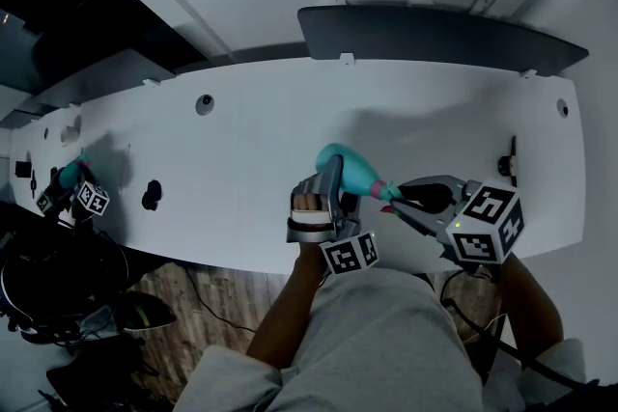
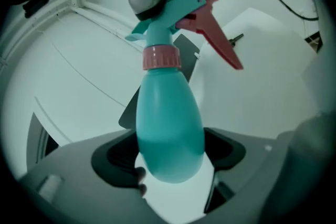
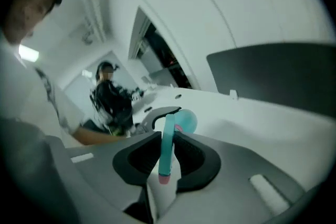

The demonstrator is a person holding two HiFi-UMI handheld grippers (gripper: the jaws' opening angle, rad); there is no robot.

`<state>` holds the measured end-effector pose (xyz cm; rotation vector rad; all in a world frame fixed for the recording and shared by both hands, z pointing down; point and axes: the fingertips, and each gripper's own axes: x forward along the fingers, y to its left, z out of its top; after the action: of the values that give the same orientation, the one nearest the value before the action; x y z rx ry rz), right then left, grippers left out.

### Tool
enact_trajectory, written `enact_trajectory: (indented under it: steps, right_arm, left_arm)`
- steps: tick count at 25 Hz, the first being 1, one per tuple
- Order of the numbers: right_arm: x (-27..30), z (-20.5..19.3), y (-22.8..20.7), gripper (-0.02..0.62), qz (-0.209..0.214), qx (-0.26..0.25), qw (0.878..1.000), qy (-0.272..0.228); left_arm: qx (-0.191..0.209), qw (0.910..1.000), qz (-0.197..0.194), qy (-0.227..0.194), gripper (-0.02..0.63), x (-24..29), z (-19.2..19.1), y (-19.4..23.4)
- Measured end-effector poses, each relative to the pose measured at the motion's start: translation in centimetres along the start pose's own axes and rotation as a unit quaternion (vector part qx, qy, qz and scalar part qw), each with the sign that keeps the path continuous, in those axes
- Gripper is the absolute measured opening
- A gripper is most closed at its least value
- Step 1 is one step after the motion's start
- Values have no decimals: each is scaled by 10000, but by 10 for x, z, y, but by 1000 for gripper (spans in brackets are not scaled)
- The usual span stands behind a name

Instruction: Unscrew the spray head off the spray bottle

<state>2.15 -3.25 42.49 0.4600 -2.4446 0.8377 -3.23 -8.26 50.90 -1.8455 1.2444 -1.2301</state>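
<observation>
Teal egg-shaped plastic spray bottle (image 1: 348, 167) is off the white curved table (image 1: 241, 130). You're holding it roughly on its side just above the table's near edge.

Left gripper (image 1: 333, 180): jaws clamped wide on the bottle's fat lower body. Right gripper (image 1: 404, 196): jaws closed narrow on the teal plastic spray head (image 3: 167, 144), which sits edge-on between the pads.

Handling, my read:
- The bottle looks light, thin-walled and smooth. The body will dent and can slip round under torque, so squeeze firm, not hard, at the widest part, which is where you are now.
- The head is stiff but thin. The long pink trigger (image 2: 215, 42) is the weak part, so keep the pads off it.
- The pink ribbed screw collar (image 2: 161, 57) is what actually turns. Gripping the head works only if head and collar turn as 1. If the head spins free, move the right gripper onto the collar.
- Can't tell the fill level. There's likely a dip tube inside, so pull straight along the bottle's axis once the thread lets go.
</observation>
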Motion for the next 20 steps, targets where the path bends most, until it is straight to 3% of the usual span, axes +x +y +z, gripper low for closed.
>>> enact_trajectory:
  steps: [1,2,5,8,11,16,18,20]
  right_arm:
    - [1,-2,0,76,-302,-786,9961,276]
    - [2,-3,0,63,-612,-1601,9837,551]
    - [7,-7,9,60,-1222,-3637,9155,1208]
    - [12,-9,15,60,-1561,-4783,8507,1523]
    - [15,-8,16,60,-1817,-5355,8077,1670]
    - [19,-5,17,62,-2059,-5710,7763,1700]
    - [20,-3,16,67,-2152,-5758,7716,1636]
    - [20,1,15,72,-2252,-5718,7743,1507]
  left_arm:
    - [15,10000,-31,9,376,0,0,-2]
    - [12,10000,-66,15,376,-1,-1,-5]
    - [-80,9998,-162,56,376,-1,-2,-10]
    - [-170,9996,-197,125,374,1,-5,-10]
    - [-314,9991,-218,192,374,2,-8,-9]
    - [-586,9975,-286,278,374,3,-10,-8]
    - [-734,9962,-334,324,374,4,-12,-9]
    - [-883,9947,-376,362,374,4,-14,-10]
